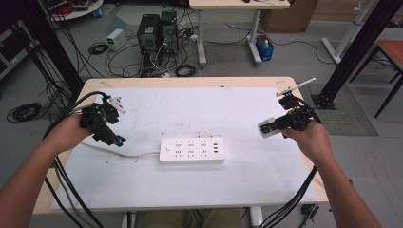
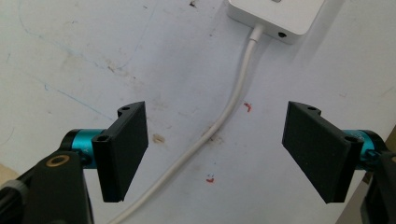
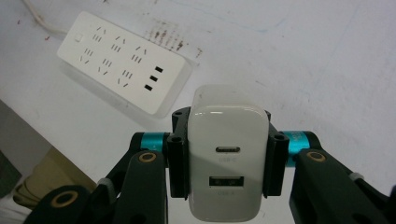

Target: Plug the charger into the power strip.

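A white power strip (image 1: 192,150) lies in the middle of the white table cover, its white cord (image 1: 133,154) running off to the left. My right gripper (image 1: 272,127) hovers at the right of the table, shut on a white USB charger (image 3: 229,158); its USB ports face the camera in the right gripper view, with the power strip (image 3: 123,60) beyond it. My left gripper (image 1: 114,140) hangs over the cord at the left, open. In the left gripper view its jaws stand wide apart with the cord (image 2: 219,121) on the table below them and a corner of the strip (image 2: 275,16) ahead.
The white cover (image 1: 142,190) spans most of the wooden tabletop (image 1: 190,81). A small white part (image 1: 117,103) sits near the left gripper's top. Black cables trail from both grippers over the table's front edge. Computers and cables stand on the floor behind.
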`<state>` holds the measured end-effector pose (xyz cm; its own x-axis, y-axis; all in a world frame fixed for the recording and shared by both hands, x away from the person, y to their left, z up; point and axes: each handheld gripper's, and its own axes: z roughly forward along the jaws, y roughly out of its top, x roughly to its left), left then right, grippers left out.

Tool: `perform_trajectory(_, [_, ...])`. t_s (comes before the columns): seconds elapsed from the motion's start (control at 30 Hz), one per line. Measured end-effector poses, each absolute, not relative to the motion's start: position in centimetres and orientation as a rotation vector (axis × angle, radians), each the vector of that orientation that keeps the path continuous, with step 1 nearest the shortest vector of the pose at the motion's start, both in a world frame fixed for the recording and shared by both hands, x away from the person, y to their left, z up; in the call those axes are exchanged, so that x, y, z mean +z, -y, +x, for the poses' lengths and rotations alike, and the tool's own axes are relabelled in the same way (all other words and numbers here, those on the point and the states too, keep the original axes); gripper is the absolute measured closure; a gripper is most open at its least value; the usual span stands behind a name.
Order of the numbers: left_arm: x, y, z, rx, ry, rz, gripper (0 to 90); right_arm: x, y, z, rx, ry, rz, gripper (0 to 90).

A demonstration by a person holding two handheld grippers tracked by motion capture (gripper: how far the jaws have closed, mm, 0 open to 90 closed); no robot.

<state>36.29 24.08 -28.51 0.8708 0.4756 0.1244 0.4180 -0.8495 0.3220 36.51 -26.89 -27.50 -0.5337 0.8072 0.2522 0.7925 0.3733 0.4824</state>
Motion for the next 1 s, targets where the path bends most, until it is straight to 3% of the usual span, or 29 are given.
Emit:
perform_trajectory(0.67, [-29.5,-21.7,35.9,0.25,-0.52,2.855,22.7,-26.0,18.0,37.9,0.712,-2.815,0.827,62.0])
perform_trajectory(1.0, [-30.0,-21.0,35.3,0.224,-0.459,2.9,22.7,-29.0,11.1,39.1,0.48,-2.947,0.439,62.0])
